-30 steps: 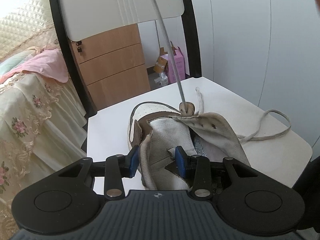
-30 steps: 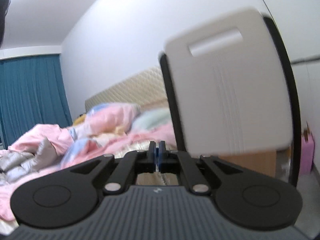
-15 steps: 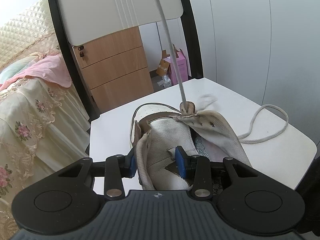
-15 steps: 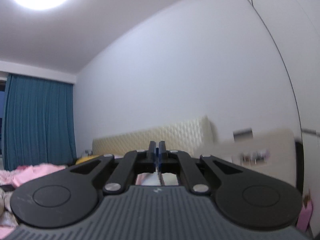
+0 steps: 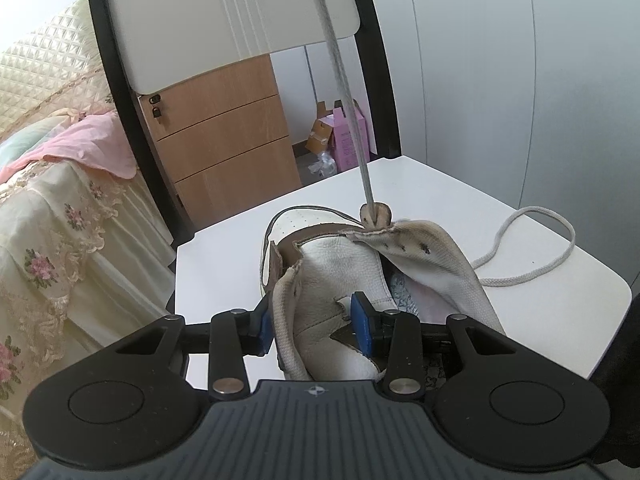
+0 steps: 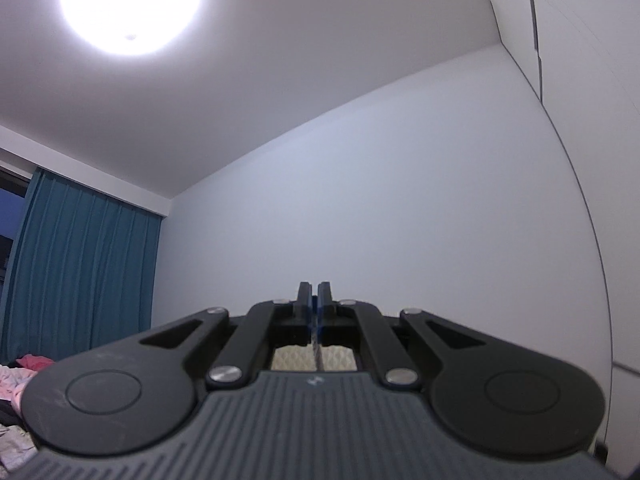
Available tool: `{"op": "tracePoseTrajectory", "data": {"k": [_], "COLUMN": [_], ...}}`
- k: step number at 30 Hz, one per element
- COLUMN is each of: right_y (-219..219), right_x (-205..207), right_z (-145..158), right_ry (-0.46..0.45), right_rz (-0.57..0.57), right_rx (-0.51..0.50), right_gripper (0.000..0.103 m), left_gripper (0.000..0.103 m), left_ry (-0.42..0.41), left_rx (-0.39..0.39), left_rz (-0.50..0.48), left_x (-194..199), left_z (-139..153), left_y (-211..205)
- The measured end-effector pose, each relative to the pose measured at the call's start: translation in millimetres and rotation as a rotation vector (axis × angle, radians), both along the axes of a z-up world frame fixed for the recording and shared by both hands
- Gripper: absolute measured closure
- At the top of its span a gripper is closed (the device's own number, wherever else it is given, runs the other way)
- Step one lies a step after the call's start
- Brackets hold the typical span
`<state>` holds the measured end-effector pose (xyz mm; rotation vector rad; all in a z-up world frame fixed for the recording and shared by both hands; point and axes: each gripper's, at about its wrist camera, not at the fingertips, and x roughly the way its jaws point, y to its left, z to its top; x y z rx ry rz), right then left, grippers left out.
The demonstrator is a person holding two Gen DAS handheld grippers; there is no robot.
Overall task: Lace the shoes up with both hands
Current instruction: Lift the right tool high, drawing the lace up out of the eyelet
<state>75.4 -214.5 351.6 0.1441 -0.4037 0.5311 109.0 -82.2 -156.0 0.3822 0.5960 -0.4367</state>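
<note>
1. White and small, the desk (image 5: 440, 208) stands in a bedroom, with a chair back (image 5: 224, 20) beyond its far edge, wooden drawers (image 5: 224, 136) behind that, and a bed with a flowered cover (image 5: 52, 240) off its left side.
2. On the desk lies a worn white shoe (image 5: 332, 264), its toe toward the far edge and its opening toward the near edge.
3. The left gripper (image 5: 312, 320) is clenched on the shoe's left upper flap and tongue at the near end; its blue pads press on that leather from both sides.
4. A grey lace (image 5: 340, 80) runs taut from the eyelet tab at the front of the shoe straight up past the chair back and out of the top of the view.
5. The lace's other part lies slack in a loop (image 5: 536, 248) on the desk near its right edge.
6. The right gripper (image 6: 314, 304) points up at the wall and ceiling, under a round ceiling lamp (image 6: 128, 0) and beside a blue curtain (image 6: 80, 280).
7. Its jaws are pinched together, and a thin dark strand of lace shows between them.
</note>
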Motion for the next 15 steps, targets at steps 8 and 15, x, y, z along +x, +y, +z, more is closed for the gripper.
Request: {"op": "tracePoseTrajectory", "data": {"k": [8,15], "right_y": [-1,-9], "right_x": [1,23], "right_z": [38,-25], "right_ry": [-0.042,0.186], "right_rz": [0.01,-0.006], "right_rx": [0.013,0.016], "right_gripper": [0.1,0.1], "left_gripper": [0.061,0.051], "left_ry": [0.001,0.023], "left_rx": [-0.029,-0.112], "left_rz": [-0.013,0.024], "left_x": [1,-3], "left_z": [0,15], "left_y": [5,27]}}
